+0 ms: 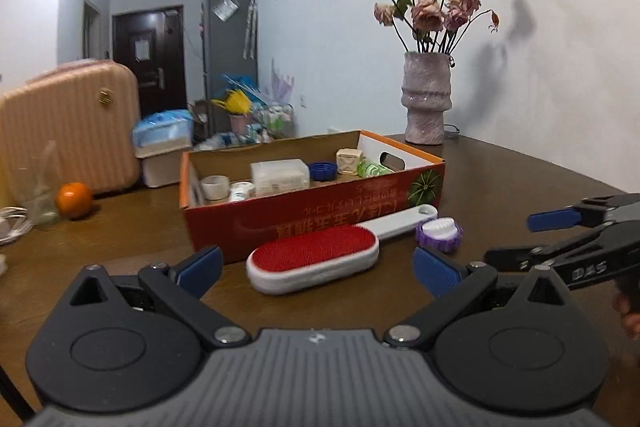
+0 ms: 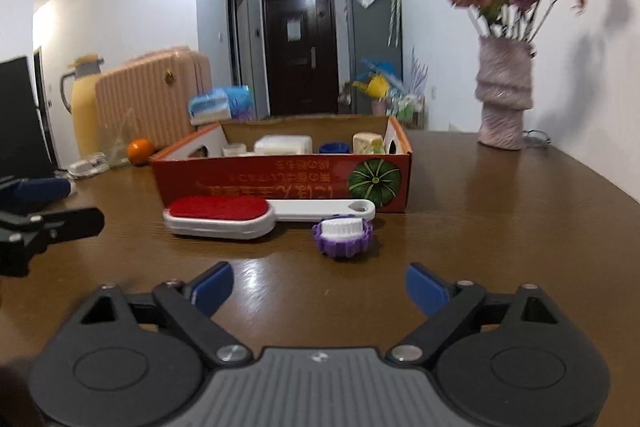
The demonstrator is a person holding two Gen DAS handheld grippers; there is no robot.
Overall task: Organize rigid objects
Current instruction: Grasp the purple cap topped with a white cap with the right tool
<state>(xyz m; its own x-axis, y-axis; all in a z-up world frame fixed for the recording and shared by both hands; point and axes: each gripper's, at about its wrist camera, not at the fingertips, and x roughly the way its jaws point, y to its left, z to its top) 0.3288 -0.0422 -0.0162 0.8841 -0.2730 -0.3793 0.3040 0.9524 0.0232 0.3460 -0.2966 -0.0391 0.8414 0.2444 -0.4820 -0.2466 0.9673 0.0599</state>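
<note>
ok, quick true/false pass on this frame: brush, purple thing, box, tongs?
1. The red-faced white lint brush lies on the brown wooden table in front of the red cardboard box. True.
2. The round purple scrubber with white bristles is inside the box. False: it sits on the table, outside the box, near the brush's handle end.
3. The right tongs are open and hold nothing. True.
4. The left tongs are shut on the brush. False: they are open, short of it.
5. The box is empty. False: several small containers are inside.
</note>
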